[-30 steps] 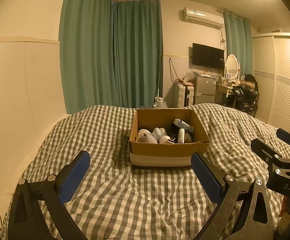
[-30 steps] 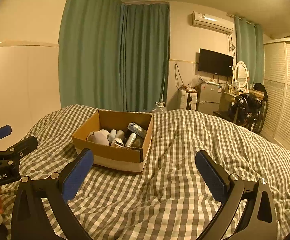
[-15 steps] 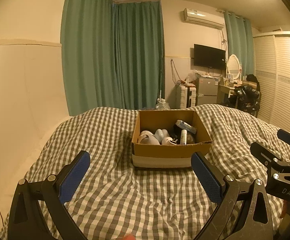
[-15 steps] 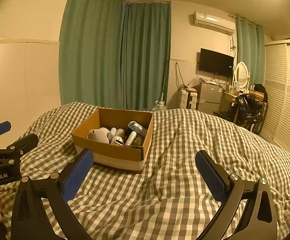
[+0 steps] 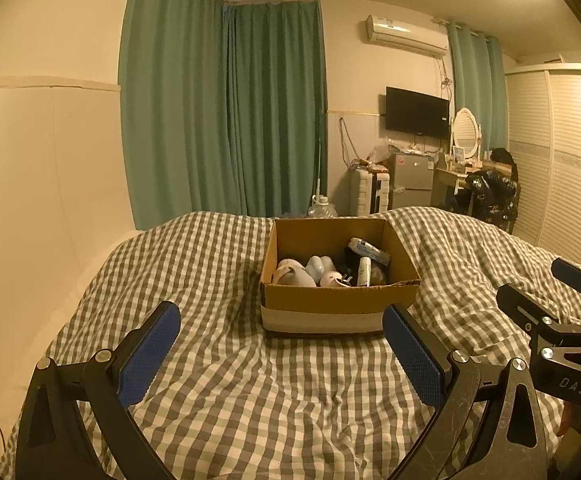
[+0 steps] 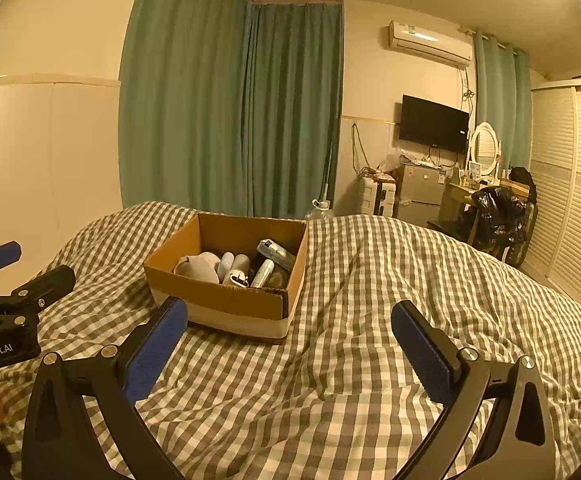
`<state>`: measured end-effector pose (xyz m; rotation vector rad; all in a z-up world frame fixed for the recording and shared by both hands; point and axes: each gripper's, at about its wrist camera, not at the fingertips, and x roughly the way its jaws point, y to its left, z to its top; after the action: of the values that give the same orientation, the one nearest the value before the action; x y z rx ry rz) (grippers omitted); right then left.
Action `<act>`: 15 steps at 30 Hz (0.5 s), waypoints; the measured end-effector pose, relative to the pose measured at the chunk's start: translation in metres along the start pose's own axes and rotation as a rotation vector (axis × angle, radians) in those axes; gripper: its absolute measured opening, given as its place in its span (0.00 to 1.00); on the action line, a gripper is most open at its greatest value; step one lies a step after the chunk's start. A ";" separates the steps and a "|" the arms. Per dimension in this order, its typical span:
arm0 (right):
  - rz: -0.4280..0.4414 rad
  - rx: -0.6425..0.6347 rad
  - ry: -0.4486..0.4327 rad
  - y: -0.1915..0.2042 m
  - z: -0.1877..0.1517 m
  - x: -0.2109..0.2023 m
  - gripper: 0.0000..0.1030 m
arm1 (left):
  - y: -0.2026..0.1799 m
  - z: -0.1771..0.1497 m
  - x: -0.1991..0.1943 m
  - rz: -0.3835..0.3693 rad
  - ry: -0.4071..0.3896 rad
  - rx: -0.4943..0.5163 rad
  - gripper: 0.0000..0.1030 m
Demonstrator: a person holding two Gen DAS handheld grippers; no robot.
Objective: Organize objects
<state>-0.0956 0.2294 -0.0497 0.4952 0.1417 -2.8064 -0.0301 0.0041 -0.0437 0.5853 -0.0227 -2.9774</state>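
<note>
An open cardboard box [image 5: 340, 304] stands on the checked bed cover [image 5: 218, 380]. It holds several objects: pale rounded items [image 5: 294, 274], a white tube [image 5: 363, 271] and a flat pack [image 5: 368, 250]. My left gripper [image 5: 282, 352] is open and empty, hovering in front of the box. My right gripper [image 6: 290, 346] is open and empty, to the right of the box [image 6: 226, 300] and nearer than it. Each gripper shows at the edge of the other's view: the right one in the left wrist view [image 5: 546, 296], the left one in the right wrist view [image 6: 22, 266].
A padded headboard or wall panel [image 5: 30, 220] runs along the left. Green curtains [image 5: 226, 120] hang behind the bed. Beyond the bed stand a small fridge [image 5: 410, 180], a desk with a mirror [image 5: 466, 136] and a wardrobe [image 5: 562, 160].
Both grippers have drawn back and risen slightly, so the box sits a little lower and farther off in view. Both stay open and empty.
</note>
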 end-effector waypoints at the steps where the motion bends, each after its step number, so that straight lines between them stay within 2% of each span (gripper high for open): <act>1: 0.000 -0.001 0.001 0.000 0.000 0.000 0.99 | 0.000 0.000 0.000 0.000 0.000 0.000 1.00; 7: -0.002 -0.006 0.013 0.002 -0.001 0.001 0.99 | 0.002 -0.001 0.001 -0.022 0.013 -0.014 1.00; 15: 0.000 -0.014 0.024 0.003 -0.002 0.003 0.99 | 0.001 -0.001 0.003 -0.007 0.019 -0.008 1.00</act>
<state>-0.0966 0.2259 -0.0529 0.5249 0.1666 -2.7982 -0.0324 0.0032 -0.0460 0.6140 -0.0076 -2.9766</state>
